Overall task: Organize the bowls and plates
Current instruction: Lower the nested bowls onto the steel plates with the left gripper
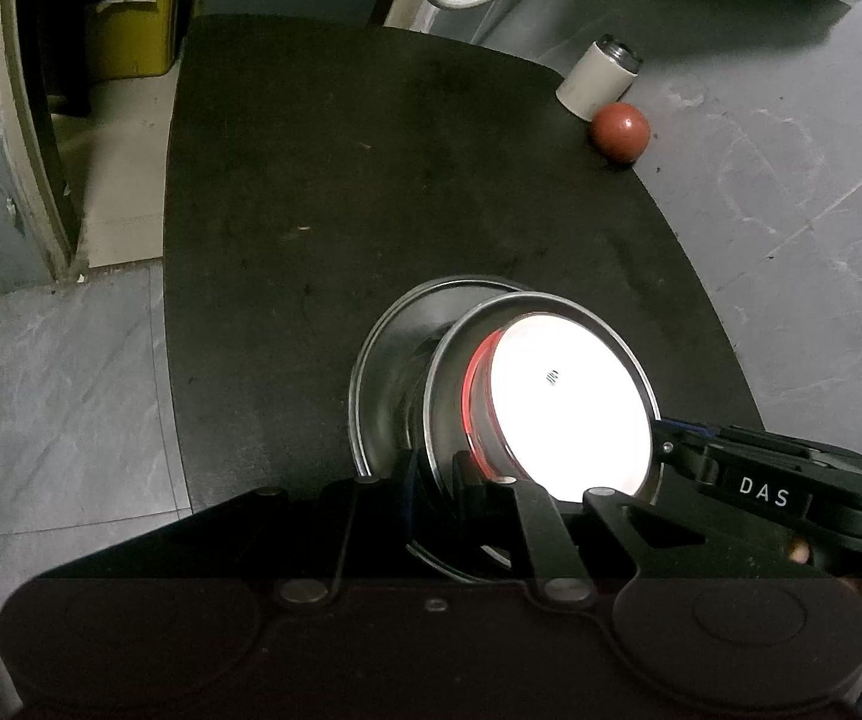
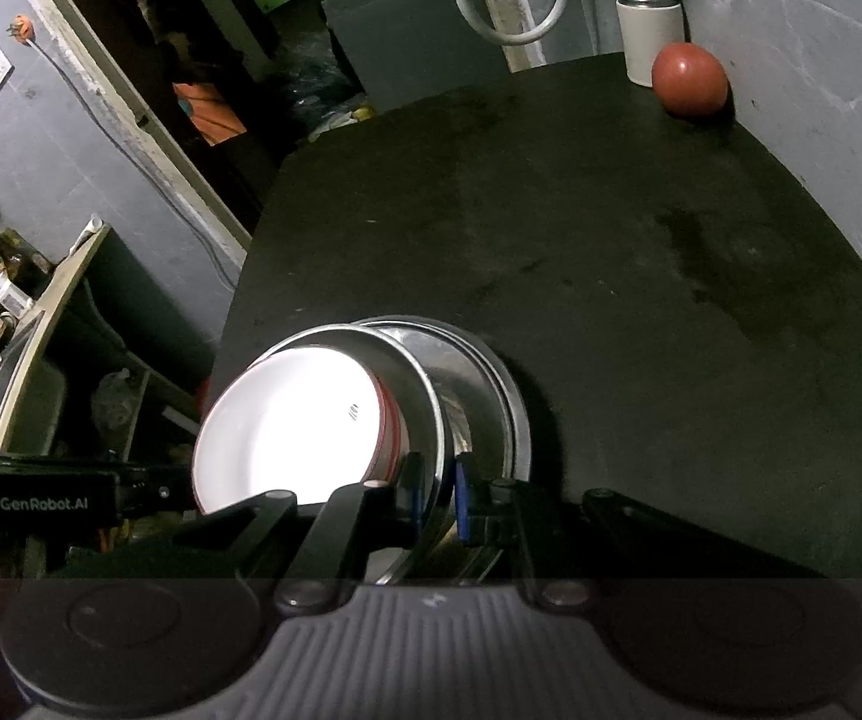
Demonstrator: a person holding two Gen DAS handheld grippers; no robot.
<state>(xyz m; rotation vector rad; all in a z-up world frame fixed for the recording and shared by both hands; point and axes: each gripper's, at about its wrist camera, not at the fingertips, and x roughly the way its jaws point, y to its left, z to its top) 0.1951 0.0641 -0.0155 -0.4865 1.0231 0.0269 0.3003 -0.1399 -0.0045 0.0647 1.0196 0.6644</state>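
A steel bowl (image 1: pixel 455 372) holds a white bowl with a red outside (image 1: pixel 569 402) nested in it. Both sit tilted in a steel plate (image 1: pixel 383 360) on the dark table (image 1: pixel 371 180). My left gripper (image 1: pixel 434 474) is shut on the steel bowl's near rim. My right gripper (image 2: pixel 434 492) is shut on the same steel bowl's rim (image 2: pixel 431 420) from the opposite side, with the white bowl (image 2: pixel 287 432) to its left and the steel plate (image 2: pixel 515 408) beneath. Each gripper shows in the other's view: the right one (image 1: pixel 761 480), the left one (image 2: pixel 71 498).
A white steel-topped flask (image 1: pixel 596 78) and a red ball (image 1: pixel 619 132) stand at the table's far right edge, also in the right wrist view (image 2: pixel 650 30) (image 2: pixel 689 78). Grey tiled floor surrounds the table. A shelf with bottles (image 2: pixel 5 294) is at left.
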